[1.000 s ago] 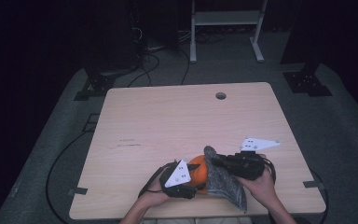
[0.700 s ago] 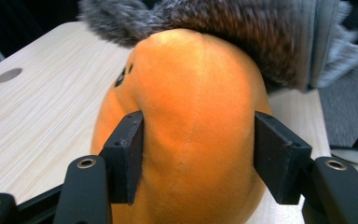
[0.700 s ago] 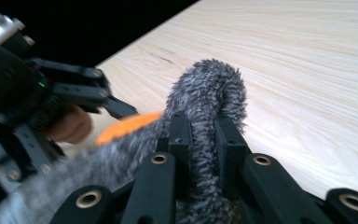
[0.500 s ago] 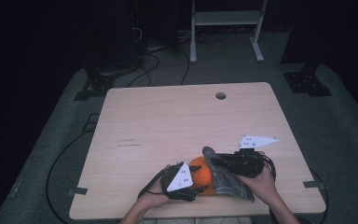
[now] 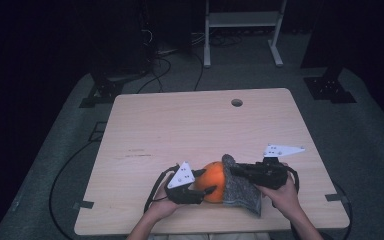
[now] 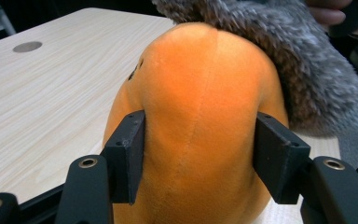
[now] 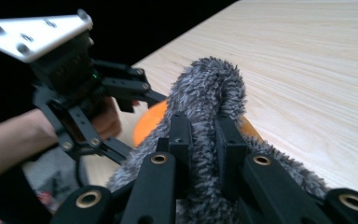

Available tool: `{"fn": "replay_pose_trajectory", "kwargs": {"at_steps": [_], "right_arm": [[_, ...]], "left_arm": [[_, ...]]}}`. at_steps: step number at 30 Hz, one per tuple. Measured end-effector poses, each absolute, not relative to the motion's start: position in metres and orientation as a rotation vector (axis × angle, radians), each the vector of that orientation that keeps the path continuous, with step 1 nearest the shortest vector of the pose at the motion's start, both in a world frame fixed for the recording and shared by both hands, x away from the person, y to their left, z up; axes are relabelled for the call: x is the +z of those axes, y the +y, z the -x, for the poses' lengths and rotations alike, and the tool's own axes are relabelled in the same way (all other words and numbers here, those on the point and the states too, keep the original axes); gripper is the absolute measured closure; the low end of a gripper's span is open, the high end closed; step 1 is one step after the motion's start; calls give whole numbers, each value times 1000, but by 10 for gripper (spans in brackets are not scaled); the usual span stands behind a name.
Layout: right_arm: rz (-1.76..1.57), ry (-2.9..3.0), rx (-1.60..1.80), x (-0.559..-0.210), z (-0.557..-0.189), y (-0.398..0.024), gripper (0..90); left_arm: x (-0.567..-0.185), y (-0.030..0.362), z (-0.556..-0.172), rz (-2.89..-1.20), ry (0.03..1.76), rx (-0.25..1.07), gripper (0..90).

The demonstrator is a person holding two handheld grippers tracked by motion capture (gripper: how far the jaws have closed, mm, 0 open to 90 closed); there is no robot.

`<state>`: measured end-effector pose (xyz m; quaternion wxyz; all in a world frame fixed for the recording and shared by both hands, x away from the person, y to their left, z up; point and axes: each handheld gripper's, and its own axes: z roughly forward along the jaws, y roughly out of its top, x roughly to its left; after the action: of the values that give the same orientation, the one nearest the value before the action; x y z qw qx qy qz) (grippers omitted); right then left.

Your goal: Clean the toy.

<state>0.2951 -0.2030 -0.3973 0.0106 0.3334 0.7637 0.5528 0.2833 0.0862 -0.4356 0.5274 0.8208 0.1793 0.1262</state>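
Left gripper (image 5: 207, 190) sits low centre of the high view, near the front edge of the table (image 5: 180, 125), jaws pointing right in the frame. It clamps the orange plush toy (image 5: 214, 180): in the left gripper view both pads press into the orange plush toy's (image 6: 200, 121) sides, fabric bulging past them. Jaws have just been closing a little further with the plush between them. Medium gap, set by the toy's width.

Right gripper (image 5: 237, 171) is just right of it in the high view, jaws pointing left in the frame. It pinches a fold of the grey fuzzy cloth (image 5: 240, 192). In the right gripper view the right gripper (image 7: 200, 140) has its jaws nearly together, only a thin ridge of the grey fuzzy cloth (image 7: 212, 93) between them, which stands up past the tips. Narrow grip, holding cloth.

Cloth lies against the right side of the plush in the high view and drapes down toward the table's front edge. In the left gripper view the grey fuzzy cloth (image 6: 279, 51) covers the toy's upper right, touching it. In the right gripper view a bit of orange shows behind the cloth at mid-frame, and the left gripper (image 7: 144, 93) is at upper left with the person's hand behind it.

Cable hole (image 5: 237, 102) is at the table's far edge, well apart from all this.
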Motion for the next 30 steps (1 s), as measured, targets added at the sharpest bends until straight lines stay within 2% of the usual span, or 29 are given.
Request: {"fn": "replay_pose_trajectory", "kwargs": {"at_steps": [7,14,15,19,20,23,26,30], "right_arm": [[-1134,2367,1580,-410,-305,-212,789],[-970,2370,1649,-391,-289,-196,784],[-957,2371,1622,-391,-288,-194,782],[-1014,2373,1640,-398,-295,-202,782],[-1016,2370,1641,-398,-295,-203,782],[-1012,2369,1632,-397,-294,-202,786],[-951,2377,1642,-392,-286,-193,790],[-838,2409,1644,-386,-275,-175,789]], "left_arm": [[-436,93,-290,-1921,509,257,389],[-435,89,-289,-1925,514,271,374],[-435,89,-288,-1927,496,287,351],[-435,89,-293,-1932,508,283,107],[-436,89,-295,-1943,513,272,88],[-442,84,-298,-1976,494,205,100],[-443,79,-292,-1993,469,247,220],[-437,78,-287,-1965,503,279,332]]}}
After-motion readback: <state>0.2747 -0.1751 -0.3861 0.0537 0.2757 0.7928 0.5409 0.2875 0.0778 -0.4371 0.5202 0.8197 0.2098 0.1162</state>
